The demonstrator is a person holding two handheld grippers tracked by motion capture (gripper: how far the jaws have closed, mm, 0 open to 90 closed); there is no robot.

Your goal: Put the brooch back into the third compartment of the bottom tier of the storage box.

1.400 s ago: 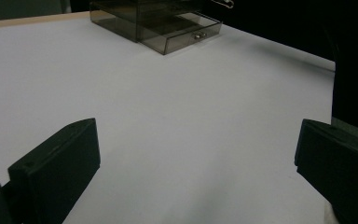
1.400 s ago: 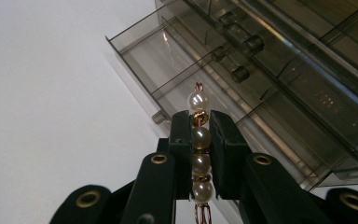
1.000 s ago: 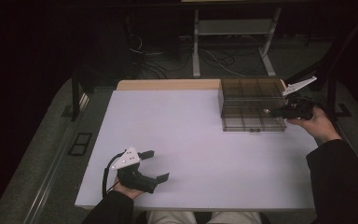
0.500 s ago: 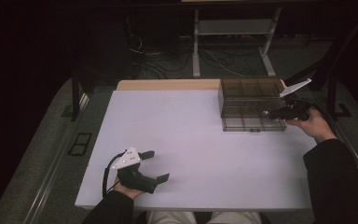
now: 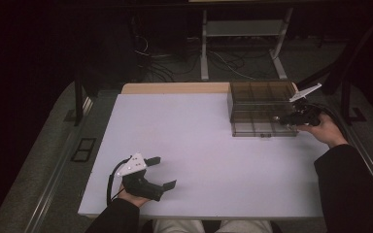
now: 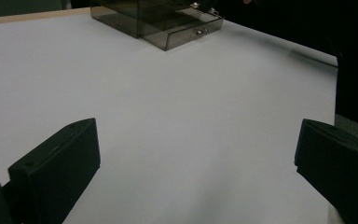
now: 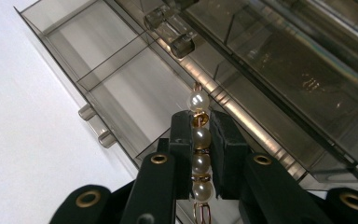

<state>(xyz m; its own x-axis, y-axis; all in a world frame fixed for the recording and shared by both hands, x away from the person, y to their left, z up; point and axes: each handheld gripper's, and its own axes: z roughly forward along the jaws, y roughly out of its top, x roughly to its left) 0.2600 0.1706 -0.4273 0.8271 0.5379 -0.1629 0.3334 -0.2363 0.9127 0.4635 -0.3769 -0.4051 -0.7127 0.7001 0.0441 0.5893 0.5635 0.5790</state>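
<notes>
R hand-held gripper [image 7: 200, 140]: jaws pinched on a pearl bead strand [image 7: 199, 144], gold links between beads. Grip sits mid-strand; one pearl sticks out past the jaw tips, a gold clasp or link shows below, near the gripper body.

Change vs a sec ago, high view: R hand [image 5: 323, 128] has dropped slightly and sits closer to the smoky clear drawer organizer [image 5: 262, 108] at the far R of the tabletop [image 5: 199, 145]. The bottom drawer [image 7: 121, 88] is pulled out, front w/ two small knobs. Grip looks unchanged, no sign of opening. L hand-held gripper [image 5: 150, 172] hasn't shifted: near the front edge, jaws spread wide, nothing between them; its own view looks across bare white tabletop toward the organizer [image 6: 158, 21].

Meaning (judgement): looks like the lowering phase of putting the strand into the open drawer; release not yet done.

Strand orientation: long axis runs in line w/ the jaws, straight out of the R hand-held gripper, free end pointing toward the organizer, over the open drawer's divided compartments. Appears held taut and straight within the jaws. Can't tell how much strand hangs behind the jaws, nor whether the tip touches the drawer floor; looks above it. Which compartment it's over: the one nearest the R end, prob.
</notes>
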